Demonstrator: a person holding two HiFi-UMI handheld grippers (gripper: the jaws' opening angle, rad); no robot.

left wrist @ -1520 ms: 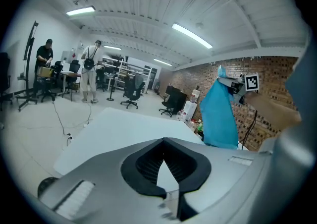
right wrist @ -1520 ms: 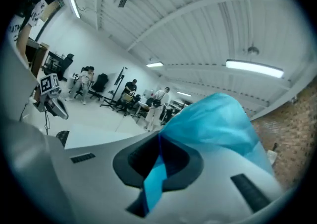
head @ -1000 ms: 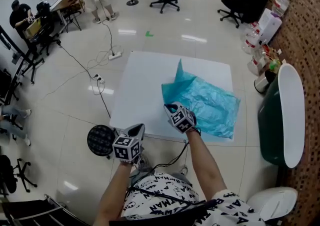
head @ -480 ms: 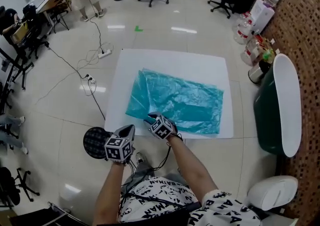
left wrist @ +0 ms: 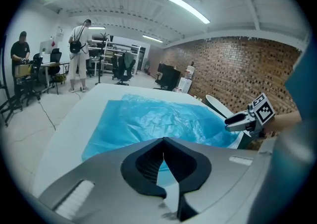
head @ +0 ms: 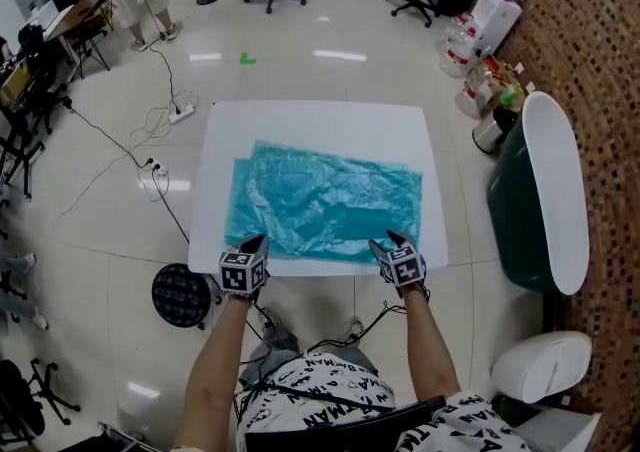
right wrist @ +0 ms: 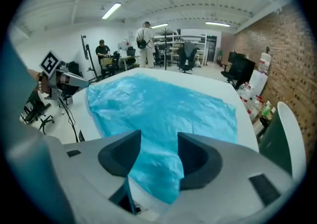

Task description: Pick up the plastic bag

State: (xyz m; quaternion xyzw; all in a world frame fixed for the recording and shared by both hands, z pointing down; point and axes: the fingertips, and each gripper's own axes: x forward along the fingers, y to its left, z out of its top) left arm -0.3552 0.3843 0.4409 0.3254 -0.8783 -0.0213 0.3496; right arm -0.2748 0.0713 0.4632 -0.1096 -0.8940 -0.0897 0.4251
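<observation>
The blue plastic bag (head: 325, 202) lies flat on the white mat (head: 310, 120). My right claw (head: 392, 239) has just been opening, the bag's near edge between its jaws (unpinched). My left claw (head: 258, 240) is closed. I should bite low.

We have open floor (head: 330, 80) at the top centre of the head view, and bare margins of the white sheet (head: 310, 120) run all round the blue bag (head: 320, 200). At the right a green tub (head: 510, 230) stands close beside the sheet, with bottles (head: 478, 80) above it. At the left, cables (head: 165, 125) trail over the floor, and a black round disc (head: 180, 295) sits at lower left.
</observation>
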